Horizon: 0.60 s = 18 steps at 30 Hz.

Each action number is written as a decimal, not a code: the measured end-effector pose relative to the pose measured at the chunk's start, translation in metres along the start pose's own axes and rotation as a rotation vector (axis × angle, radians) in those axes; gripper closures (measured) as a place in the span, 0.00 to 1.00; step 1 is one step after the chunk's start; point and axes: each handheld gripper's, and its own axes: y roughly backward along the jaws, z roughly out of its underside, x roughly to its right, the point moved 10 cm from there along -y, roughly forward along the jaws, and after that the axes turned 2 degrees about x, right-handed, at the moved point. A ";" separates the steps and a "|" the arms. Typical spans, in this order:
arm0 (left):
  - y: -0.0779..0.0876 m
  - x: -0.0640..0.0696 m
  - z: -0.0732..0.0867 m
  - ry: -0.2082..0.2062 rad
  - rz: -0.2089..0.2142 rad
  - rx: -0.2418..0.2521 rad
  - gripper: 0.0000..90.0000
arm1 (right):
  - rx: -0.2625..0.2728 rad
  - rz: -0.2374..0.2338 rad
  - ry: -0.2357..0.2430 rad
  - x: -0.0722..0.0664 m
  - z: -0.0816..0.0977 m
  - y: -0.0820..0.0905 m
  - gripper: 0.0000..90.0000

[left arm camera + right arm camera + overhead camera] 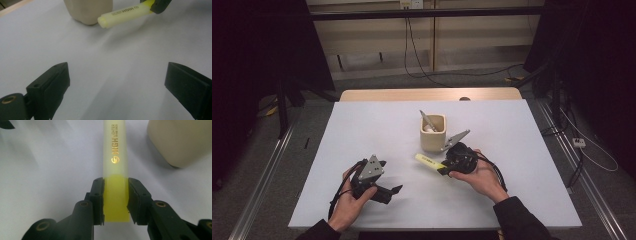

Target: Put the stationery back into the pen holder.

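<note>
Highlighter [115,170] clamped by its yellow tail end between the right gripper's [116,200] jaws, pale cap end sticking out ahead; in the high view it lies nearly level just above the table [522,165], pointing left, cap near the cup's [432,137] foot; cup sits mid-table, just far of the highlighter, with a grey tool [427,120] and something white already inside; a second grey piece [456,138] leans at its right side, though whether that one belongs to the gripper I can't tell; left gripper [392,192] waits well apart at near left, jaws spread wide and holding nothing, looking across bare table towards the highlighter [125,13] and cup [87,11].

Now the risks, as I read it: the pinch is right at the tail, so the long free end could pivot or droop if the hand tips it up to drop it in the cup; cup mouth is already crowded, so the cap may catch the tool or the rim; a low sideways swing could knock the cup over; the highlighter's smooth plastic may slide between the pads.
</note>
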 end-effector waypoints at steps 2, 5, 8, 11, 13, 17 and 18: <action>-0.003 0.003 -0.002 -0.007 0.024 -0.009 0.08 | 0.003 0.001 0.008 -0.001 -0.002 0.001 0.76; -0.009 0.004 -0.008 -0.025 0.025 0.006 0.07 | 0.003 0.004 0.011 -0.002 -0.004 0.001 0.76; -0.015 -0.002 -0.018 -0.057 0.016 0.006 0.07 | 0.000 0.002 0.015 -0.003 -0.006 0.001 0.76; -0.022 -0.001 -0.027 -0.086 0.052 0.020 0.07 | 0.003 -0.003 0.017 -0.003 -0.009 0.002 0.76; -0.028 0.001 -0.030 -0.123 0.058 0.005 0.08 | 0.009 -0.002 0.016 -0.003 -0.011 0.003 0.76; -0.036 0.006 -0.035 -0.178 0.059 -0.012 0.08 | 0.005 -0.015 0.016 -0.005 -0.014 0.002 0.76; -0.037 0.007 -0.036 -0.189 0.053 -0.013 0.08 | 0.003 -0.021 0.017 -0.006 -0.015 0.001 0.76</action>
